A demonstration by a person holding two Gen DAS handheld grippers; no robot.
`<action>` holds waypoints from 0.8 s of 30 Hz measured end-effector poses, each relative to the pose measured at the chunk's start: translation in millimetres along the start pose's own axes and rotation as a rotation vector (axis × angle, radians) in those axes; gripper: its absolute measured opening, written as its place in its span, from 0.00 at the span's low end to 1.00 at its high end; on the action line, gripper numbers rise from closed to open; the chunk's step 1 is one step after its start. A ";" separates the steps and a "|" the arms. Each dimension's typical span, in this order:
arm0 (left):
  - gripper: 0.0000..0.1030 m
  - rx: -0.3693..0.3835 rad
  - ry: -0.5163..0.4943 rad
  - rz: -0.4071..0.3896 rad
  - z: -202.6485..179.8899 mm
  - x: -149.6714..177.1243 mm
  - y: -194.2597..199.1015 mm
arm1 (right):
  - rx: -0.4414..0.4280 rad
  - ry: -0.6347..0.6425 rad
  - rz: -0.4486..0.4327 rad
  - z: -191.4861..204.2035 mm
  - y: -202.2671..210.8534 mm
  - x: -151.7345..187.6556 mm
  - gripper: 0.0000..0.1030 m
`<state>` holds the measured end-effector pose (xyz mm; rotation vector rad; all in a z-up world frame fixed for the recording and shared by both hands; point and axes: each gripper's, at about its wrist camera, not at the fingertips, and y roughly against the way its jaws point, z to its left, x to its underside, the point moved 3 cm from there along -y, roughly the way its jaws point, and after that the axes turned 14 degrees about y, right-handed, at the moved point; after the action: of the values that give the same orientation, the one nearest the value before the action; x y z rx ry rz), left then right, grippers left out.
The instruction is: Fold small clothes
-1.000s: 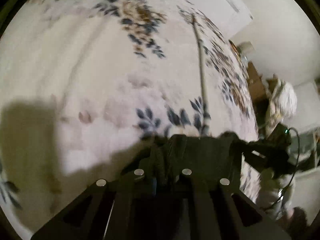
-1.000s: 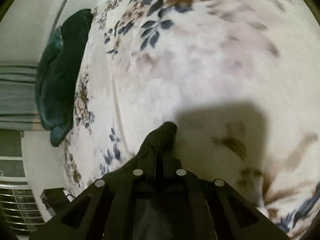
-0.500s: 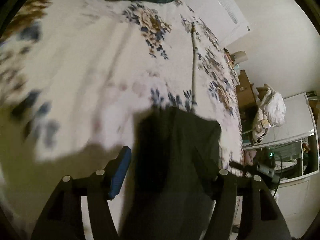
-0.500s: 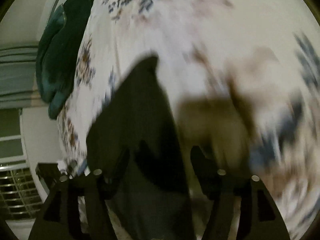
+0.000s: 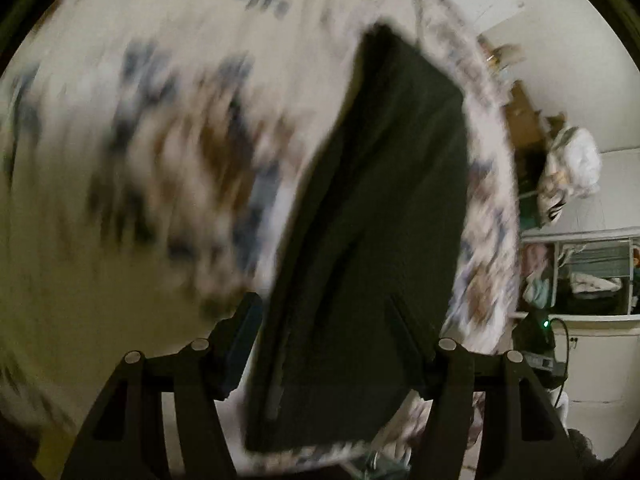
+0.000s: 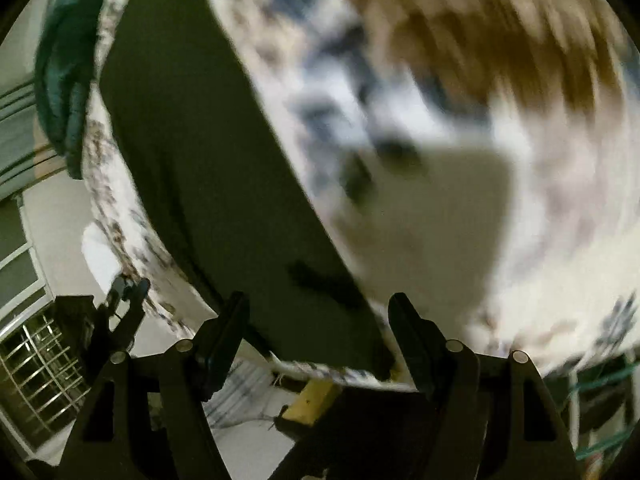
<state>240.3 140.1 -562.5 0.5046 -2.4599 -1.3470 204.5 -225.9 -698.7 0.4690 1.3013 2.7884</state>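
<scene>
1. Dark green garment (image 5: 372,248) lies flat on the floral bedspread (image 5: 132,160), close to the bed's edge; folded into a long, roughly rectangular shape with a seam or zip line running down its near left side.
2. Left wrist view: garment's right side runs beside the bed edge, only a narrow strip of bedspread between them; its near end sits almost at the near edge.
3. Wide bare stretch of bedspread to the left of the garment in the left view, heavily motion-blurred.
4. Right wrist view: same garment (image 6: 208,184) runs diagonally from top left to bottom centre, bed edge just to its left, broad blurred bedspread (image 6: 500,200) to its right.
5. Teal blanket or pillow (image 6: 60,80) bunched at the far left edge of the bed, just beside the garment's far end.
6. Left gripper (image 5: 336,344) fingers spread wide, nothing between them; it hangs above the garment's near end, tilted down at it.
7. Right gripper (image 6: 318,328) fingers also spread wide, holding nothing; above the garment's near corner by the bed edge.
8. Off-bed clutter: white bundle (image 5: 572,168) and shelving at right in the left view.
</scene>
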 end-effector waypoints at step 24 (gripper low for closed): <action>0.57 -0.132 0.035 -0.077 38.7 109.3 -26.9 | -0.012 0.089 -0.135 43.5 -78.3 85.4 0.07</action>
<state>130.8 108.0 -596.3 0.5907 -2.3260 -1.5058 127.5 -129.7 -709.3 0.2487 1.2802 2.7318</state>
